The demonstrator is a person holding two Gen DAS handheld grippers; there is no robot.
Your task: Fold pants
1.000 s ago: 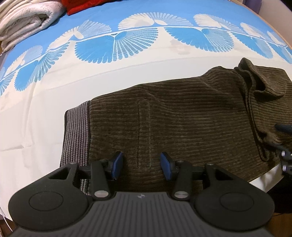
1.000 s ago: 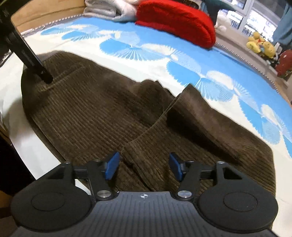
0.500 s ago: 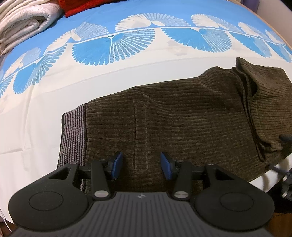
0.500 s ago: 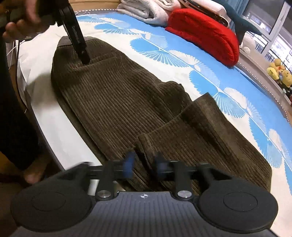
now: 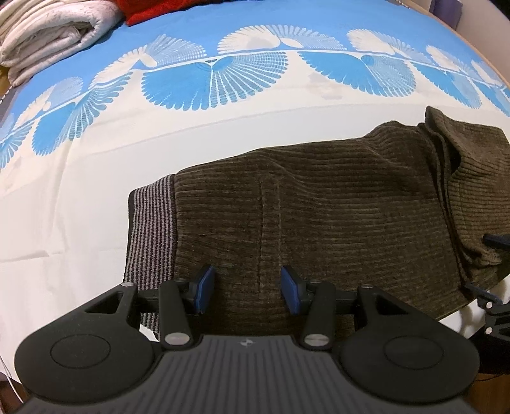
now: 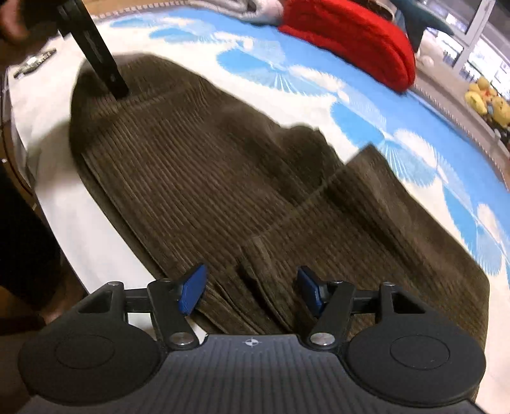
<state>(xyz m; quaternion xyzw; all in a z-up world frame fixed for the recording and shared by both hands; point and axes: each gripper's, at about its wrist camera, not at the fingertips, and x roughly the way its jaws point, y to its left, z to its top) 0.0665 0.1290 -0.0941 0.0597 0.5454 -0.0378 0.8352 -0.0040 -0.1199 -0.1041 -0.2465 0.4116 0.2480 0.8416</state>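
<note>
Dark brown corduroy pants (image 5: 318,207) lie across the near edge of the bed, striped grey waistband (image 5: 149,229) at the left, legs folded back over themselves at the right (image 6: 366,197). My left gripper (image 5: 245,289) is open, its blue pads apart just above the cloth beside the waistband. In the right wrist view one of its fingers (image 6: 105,70) touches the pants at the far end. My right gripper (image 6: 250,289) is open, and the layered fold edge of the leg lies between its pads without being pinched. One of its fingers (image 5: 497,239) shows at the right edge.
The bed sheet (image 5: 223,79) is blue and white with fan prints. A folded white blanket (image 5: 47,35) and a red cushion (image 6: 350,41) lie at the far side. Plush toys (image 6: 484,98) sit beyond the bed. A person's hand (image 6: 9,19) holds the left gripper.
My right gripper's pads drew together on the fold edge half a second ago and now stand wide apart again. The left gripper has stayed in place.
</note>
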